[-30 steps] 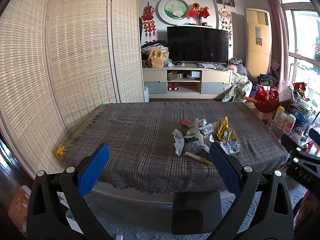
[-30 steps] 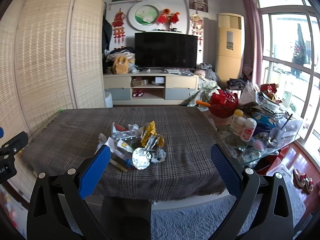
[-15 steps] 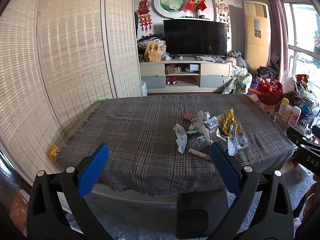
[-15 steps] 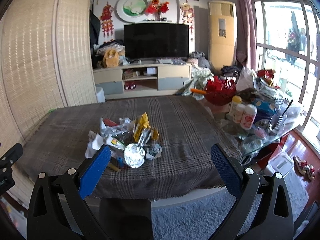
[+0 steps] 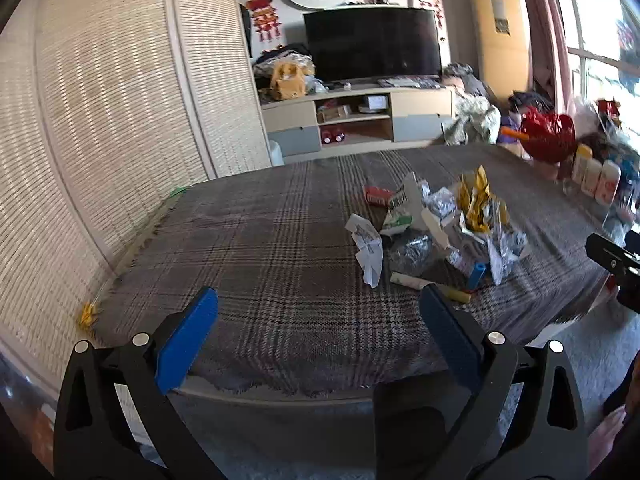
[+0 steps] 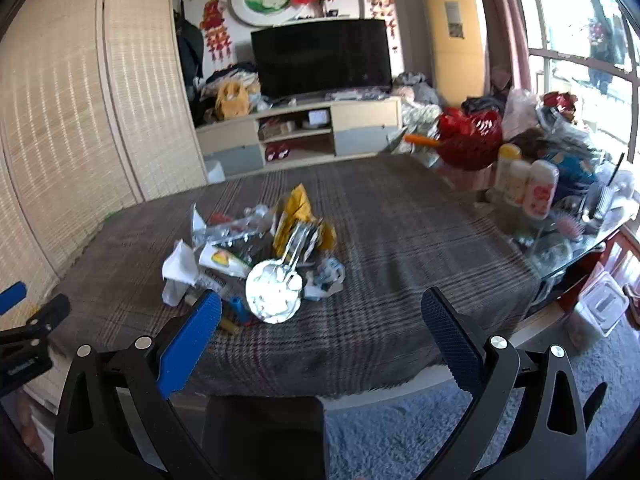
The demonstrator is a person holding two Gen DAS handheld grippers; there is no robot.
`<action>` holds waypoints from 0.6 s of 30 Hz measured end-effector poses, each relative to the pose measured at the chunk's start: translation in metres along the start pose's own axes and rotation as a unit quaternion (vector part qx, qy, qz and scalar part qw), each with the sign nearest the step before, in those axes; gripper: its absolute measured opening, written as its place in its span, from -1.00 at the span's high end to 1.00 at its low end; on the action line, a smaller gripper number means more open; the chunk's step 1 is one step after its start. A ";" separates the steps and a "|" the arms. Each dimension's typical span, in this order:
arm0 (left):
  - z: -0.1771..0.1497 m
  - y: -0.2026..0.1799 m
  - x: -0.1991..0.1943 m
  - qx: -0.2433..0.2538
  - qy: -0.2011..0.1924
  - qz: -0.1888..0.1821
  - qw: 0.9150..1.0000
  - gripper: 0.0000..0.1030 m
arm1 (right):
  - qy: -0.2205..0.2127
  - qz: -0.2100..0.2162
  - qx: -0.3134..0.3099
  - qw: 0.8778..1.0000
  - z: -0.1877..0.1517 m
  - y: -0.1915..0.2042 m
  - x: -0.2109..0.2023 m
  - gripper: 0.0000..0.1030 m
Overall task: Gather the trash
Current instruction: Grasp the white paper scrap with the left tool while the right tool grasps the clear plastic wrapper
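Item one — a loose heap of mixed trash (image 6: 260,256) lying near the front middle of the bench under a grey plaid cloth (image 6: 400,240). Contents as I read them: a crumpled gold foil wrapper (image 6: 298,216), a round crushed silver foil lid (image 6: 274,292), a crumpled white paper scrap (image 5: 368,246), a small red packet (image 5: 376,195), a short blue tube (image 5: 477,274) and a pale paper-wrapped stick (image 5: 412,281). I judge all of it light, soft and springy; foil likely slippery, so pinch at a raised crease or folded edge. Left gripper (image 5: 320,312) — jaws wide, holding nothing, short of the heap. Right gripper (image 6: 320,312) — jaws wide, likewise bare, heap just ahead of its left finger.
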State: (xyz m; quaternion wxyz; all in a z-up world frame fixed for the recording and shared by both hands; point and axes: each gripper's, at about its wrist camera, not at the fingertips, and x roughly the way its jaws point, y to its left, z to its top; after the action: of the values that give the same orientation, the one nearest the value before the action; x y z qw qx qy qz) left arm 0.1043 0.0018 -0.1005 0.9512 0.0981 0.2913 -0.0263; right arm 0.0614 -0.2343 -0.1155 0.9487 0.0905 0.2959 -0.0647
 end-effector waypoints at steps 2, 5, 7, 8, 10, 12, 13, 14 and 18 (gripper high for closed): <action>0.001 -0.002 0.010 0.004 0.001 -0.007 1.000 -0.84 | 0.011 0.003 -0.005 1.000 -0.002 0.003 0.010 -0.94; 0.001 -0.003 0.032 0.002 0.013 -0.028 1.000 -0.84 | 0.021 0.005 0.000 1.000 -0.004 0.005 0.024 -0.94; 0.000 -0.007 0.046 0.005 0.022 -0.038 0.999 -0.84 | 0.027 0.009 0.002 1.000 -0.003 0.006 0.033 -0.94; 0.000 -0.009 0.054 0.008 0.027 -0.038 0.999 -0.84 | 0.029 0.014 0.005 0.999 -0.002 0.008 0.038 -0.94; -0.001 -0.010 0.071 0.008 0.038 -0.046 0.998 -0.84 | 0.031 0.023 0.008 0.999 0.001 0.010 0.046 -0.94; 0.000 -0.010 0.088 0.001 0.048 -0.057 0.997 -0.84 | 0.034 0.025 0.006 0.999 0.003 0.015 0.055 -0.85; 0.000 -0.010 0.096 0.001 0.053 -0.063 0.997 -0.84 | 0.038 0.027 0.004 0.999 0.003 0.018 0.062 -0.76; 0.000 -0.010 0.102 0.000 0.056 -0.072 0.996 -0.84 | 0.043 0.031 0.001 0.999 0.003 0.021 0.068 -0.73; -0.003 -0.014 0.121 0.004 0.061 -0.098 0.993 -0.75 | 0.063 0.046 0.000 0.997 0.000 0.028 0.089 -0.49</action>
State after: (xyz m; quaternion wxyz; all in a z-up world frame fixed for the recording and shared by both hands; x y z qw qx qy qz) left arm 0.2016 -0.0109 -0.1731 0.9241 0.0742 0.3568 -0.1149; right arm 0.1393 -0.2135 -0.1625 0.9301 0.1080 0.3509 -0.0151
